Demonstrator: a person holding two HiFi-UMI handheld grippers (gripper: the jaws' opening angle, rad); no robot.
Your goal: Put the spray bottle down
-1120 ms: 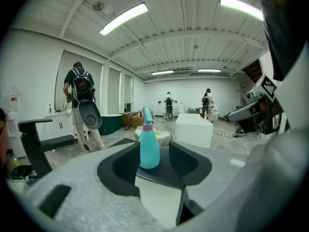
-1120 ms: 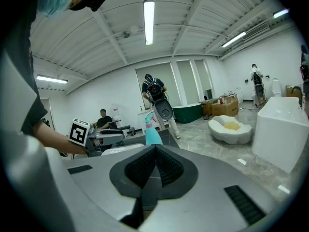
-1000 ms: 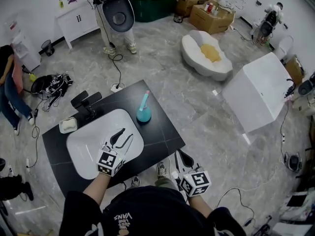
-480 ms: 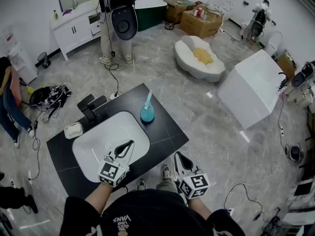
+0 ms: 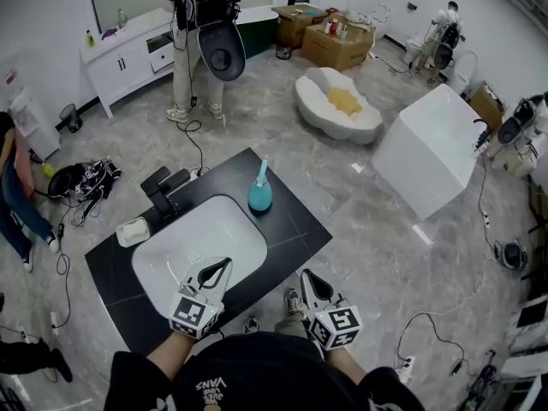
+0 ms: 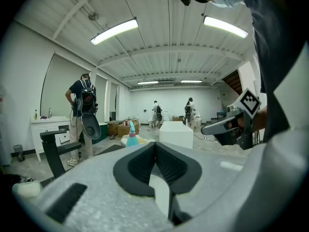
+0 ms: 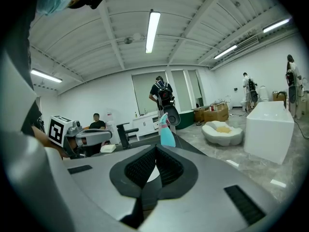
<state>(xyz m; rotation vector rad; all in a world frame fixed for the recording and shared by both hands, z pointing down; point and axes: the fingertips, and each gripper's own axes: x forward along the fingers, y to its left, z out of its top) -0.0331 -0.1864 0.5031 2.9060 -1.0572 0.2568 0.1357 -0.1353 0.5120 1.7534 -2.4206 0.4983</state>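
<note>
A teal spray bottle (image 5: pixel 259 191) with a pink top stands upright and free on the black countertop (image 5: pixel 291 229), just behind the white basin (image 5: pixel 201 242). My left gripper (image 5: pixel 223 264) hovers over the basin's near rim, well short of the bottle, its jaws shut on nothing. My right gripper (image 5: pixel 305 275) hangs off the counter's front edge, also shut and empty. In the left gripper view the bottle (image 6: pixel 131 136) shows far beyond the closed tips (image 6: pixel 155 144). From the right gripper view the bottle (image 7: pixel 167 129) stands beyond the closed tips (image 7: pixel 155 148).
A black faucet (image 5: pixel 163 187) and a white soap dish (image 5: pixel 134 230) sit at the basin's left. A person carrying a toilet seat (image 5: pixel 208 37) stands behind the counter. On the floor are a white tub (image 5: pixel 428 148), an oval basin (image 5: pixel 338 105) and cardboard boxes (image 5: pixel 336 43).
My left gripper's jaws have closed from open. Both grippers have drawn back toward me, away from the bottle, which stays standing on the counter.
</note>
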